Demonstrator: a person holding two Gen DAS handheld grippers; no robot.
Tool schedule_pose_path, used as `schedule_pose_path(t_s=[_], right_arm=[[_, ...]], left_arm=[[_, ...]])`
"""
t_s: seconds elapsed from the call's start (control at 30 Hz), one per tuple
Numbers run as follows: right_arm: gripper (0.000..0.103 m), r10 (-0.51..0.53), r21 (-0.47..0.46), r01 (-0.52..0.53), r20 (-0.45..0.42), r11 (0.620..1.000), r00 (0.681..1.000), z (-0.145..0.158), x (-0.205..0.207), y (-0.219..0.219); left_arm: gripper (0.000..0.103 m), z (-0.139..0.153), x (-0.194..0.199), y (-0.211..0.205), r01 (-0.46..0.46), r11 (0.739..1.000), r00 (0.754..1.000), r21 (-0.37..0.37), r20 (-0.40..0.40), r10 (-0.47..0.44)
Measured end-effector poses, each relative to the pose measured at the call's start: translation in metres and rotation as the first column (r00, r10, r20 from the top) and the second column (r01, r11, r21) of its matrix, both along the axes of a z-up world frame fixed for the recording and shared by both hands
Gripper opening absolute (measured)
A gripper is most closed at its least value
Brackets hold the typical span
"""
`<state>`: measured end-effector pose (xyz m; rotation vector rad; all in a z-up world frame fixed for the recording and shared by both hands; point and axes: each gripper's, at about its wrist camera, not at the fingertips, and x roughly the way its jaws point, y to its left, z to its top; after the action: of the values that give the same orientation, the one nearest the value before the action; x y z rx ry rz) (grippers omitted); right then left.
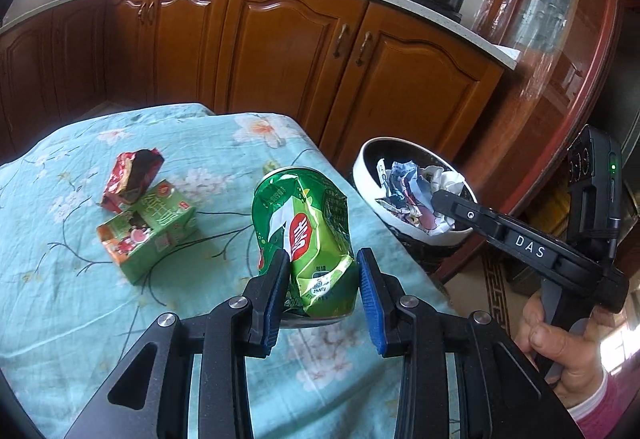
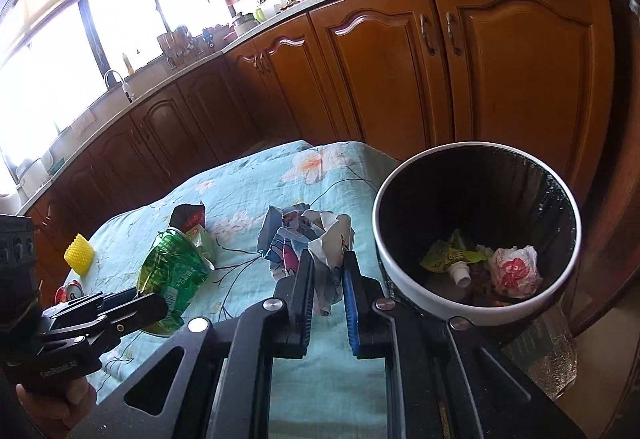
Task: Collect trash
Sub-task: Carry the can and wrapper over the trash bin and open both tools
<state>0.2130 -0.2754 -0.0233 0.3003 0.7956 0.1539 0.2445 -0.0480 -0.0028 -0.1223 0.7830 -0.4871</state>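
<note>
A crushed green drink can (image 1: 316, 239) sits between the blue pads of my left gripper (image 1: 323, 259), which is shut on it above the flowered teal tablecloth (image 1: 60, 279). The same can (image 2: 172, 271) and left gripper (image 2: 158, 309) show at the lower left of the right wrist view. My right gripper (image 2: 328, 259) is shut on a crumpled ball of printed paper (image 2: 304, 239), held just left of the white-rimmed trash bin (image 2: 404, 279). In the left wrist view the right gripper (image 1: 440, 199) and its paper (image 1: 408, 191) overlap the bin (image 1: 362, 175). Wrappers lie at the bin's bottom.
A green carton (image 1: 148, 231) and a red wrapper (image 1: 132, 175) lie on the cloth. A yellow ribbed piece (image 2: 79, 254) and a red can (image 2: 68, 291) are at the table's far left. Wooden cabinets (image 1: 280, 51) stand behind; a hand (image 1: 560, 355) grips the right handle.
</note>
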Motion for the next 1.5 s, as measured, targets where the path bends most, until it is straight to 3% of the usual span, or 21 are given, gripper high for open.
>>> schedule_pose_path(t_s=[0.57, 1.07, 1.5], right_arm=[[0.013, -0.141, 0.008, 0.141, 0.003, 0.990, 0.990, 0.002, -0.012, -0.074], [0.014, -0.207, 0.000, 0.207, -0.022, 0.978, 0.978, -0.006, 0.011, -0.110], [0.014, -0.212, -0.037, 0.210, -0.066, 0.977, 0.975, -0.021, 0.033, -0.122]], left_arm=[[0.033, 0.003, 0.034, -0.081, 0.126, 0.991, 0.992, 0.041, 0.020, -0.127], [0.033, 0.002, 0.085, -0.129, 0.188, 0.980, 0.982, 0.060, 0.000, -0.189], [0.033, -0.015, 0.120, -0.156, 0.194, 0.977, 0.980, 0.085, -0.052, -0.191]])
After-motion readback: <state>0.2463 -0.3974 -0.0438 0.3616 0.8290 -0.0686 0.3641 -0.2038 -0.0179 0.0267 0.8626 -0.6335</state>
